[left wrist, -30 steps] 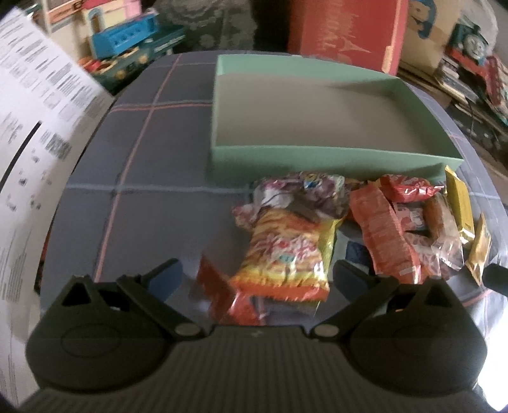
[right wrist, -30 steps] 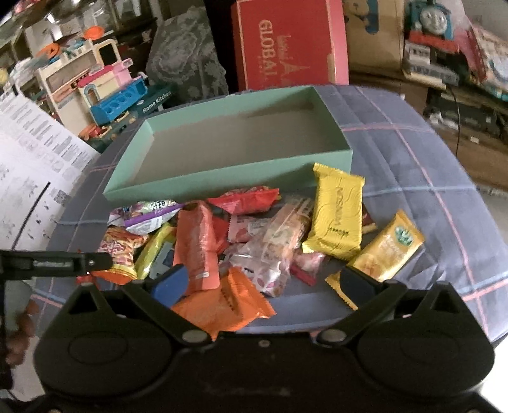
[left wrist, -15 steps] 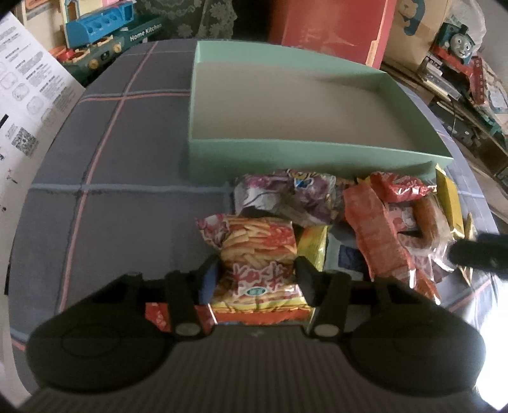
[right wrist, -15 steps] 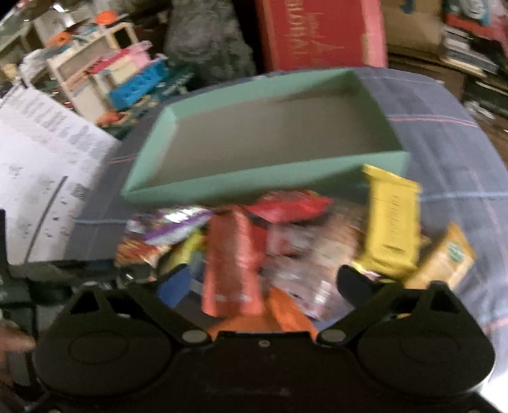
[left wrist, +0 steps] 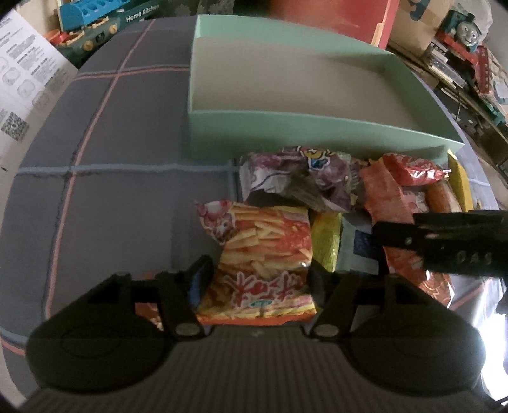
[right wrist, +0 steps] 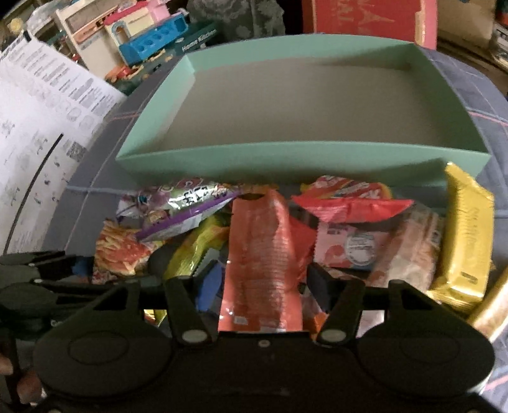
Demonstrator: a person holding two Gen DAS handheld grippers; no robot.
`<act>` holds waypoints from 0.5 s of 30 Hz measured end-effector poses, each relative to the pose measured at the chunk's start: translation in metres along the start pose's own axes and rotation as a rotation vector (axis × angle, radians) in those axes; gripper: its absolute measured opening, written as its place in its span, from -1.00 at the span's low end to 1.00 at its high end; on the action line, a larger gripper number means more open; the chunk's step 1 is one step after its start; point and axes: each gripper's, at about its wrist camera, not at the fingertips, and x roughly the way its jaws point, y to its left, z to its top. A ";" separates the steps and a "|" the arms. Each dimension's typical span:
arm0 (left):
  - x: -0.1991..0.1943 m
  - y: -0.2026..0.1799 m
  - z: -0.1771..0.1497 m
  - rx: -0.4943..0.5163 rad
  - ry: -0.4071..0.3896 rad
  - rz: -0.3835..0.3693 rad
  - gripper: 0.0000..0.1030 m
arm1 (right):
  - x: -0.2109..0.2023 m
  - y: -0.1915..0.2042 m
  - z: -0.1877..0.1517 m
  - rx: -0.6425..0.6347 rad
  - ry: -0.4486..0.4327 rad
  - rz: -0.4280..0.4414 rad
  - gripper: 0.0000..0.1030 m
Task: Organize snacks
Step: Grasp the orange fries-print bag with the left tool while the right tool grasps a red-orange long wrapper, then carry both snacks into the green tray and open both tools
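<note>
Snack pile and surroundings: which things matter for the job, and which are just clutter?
Job:
- fries packet, between the left tool fingers
- orange packet, between the right tool fingers
- green box
- yellow bar

Clutter:
- toy kitchen
- printed sheet
- toy train

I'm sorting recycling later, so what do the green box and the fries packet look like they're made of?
The green box looks like matte paperboard: thin straight walls, folded corners, a dull grey-brown floor with no shine. The fries packet, between the left gripper's fingers, looks like glossy printed plastic film, judging by its crinkles, highlights and crimped edge; a foil lining can't be ruled out.
</note>
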 end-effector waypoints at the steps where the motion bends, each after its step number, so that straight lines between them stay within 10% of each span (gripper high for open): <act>1: 0.000 -0.001 -0.001 0.006 -0.012 0.001 0.10 | 0.003 0.003 -0.001 -0.019 -0.001 -0.012 -0.07; 7: -0.016 -0.005 -0.005 0.011 -0.060 0.018 -0.25 | -0.010 0.012 -0.006 -0.040 -0.046 0.011 -0.70; 15: -0.045 -0.004 -0.006 -0.007 -0.105 -0.001 -0.27 | -0.035 0.005 -0.010 -0.006 -0.083 0.060 -0.75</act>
